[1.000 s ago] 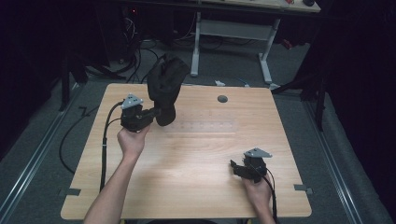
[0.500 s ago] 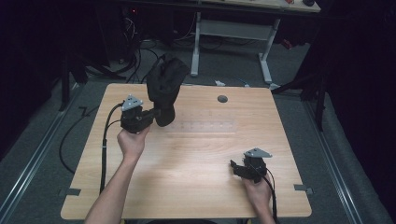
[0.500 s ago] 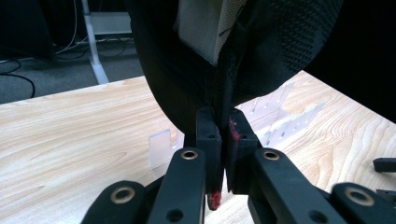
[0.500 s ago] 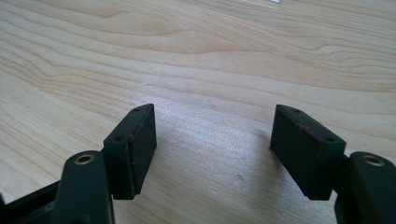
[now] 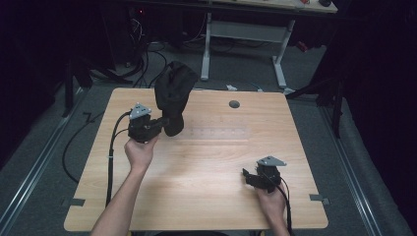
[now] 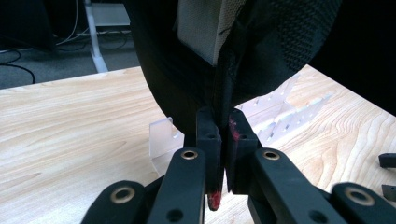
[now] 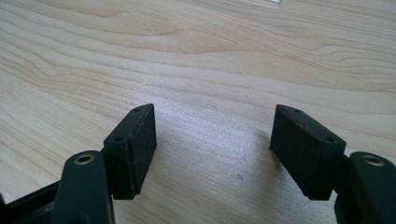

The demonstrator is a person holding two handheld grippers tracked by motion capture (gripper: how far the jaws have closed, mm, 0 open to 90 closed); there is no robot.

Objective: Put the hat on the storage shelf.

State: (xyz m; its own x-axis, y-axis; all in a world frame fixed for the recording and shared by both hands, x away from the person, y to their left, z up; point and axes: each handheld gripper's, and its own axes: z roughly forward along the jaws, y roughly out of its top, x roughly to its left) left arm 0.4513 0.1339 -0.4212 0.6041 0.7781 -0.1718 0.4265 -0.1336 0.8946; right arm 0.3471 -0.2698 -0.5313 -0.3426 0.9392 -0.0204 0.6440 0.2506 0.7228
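The tabletop (image 5: 206,182) of pale wood is taken as the landmark; most of its surface lies bare, with a small round grommet hole (image 5: 234,104) near its far edge. Above the far-left part of the tabletop a black cap (image 5: 173,101) is held up clear of the wood — a dark, mesh-textured thing with a paler lining, seen close in the left gripper view (image 6: 261,51). It is pinched at its lower edge, so the bulk of it stands up above the grip, where it can be turned or carried without dragging on the wood.

A clear plastic rack (image 6: 280,114) is seen on the tabletop just behind the cap — possibly the place meant for it, though that is only a judgement.

The left gripper (image 5: 164,122) is closed tight on the cap: its fingers (image 6: 208,140) are pressed together on a thin seam of fabric, with hardly a gap between them.

The right gripper (image 5: 247,177) is rested low over the near-right part of the tabletop, well apart from the cap. Its fingers (image 7: 135,149) are spread wide with nothing but bare wood between them, apparently kept ready.
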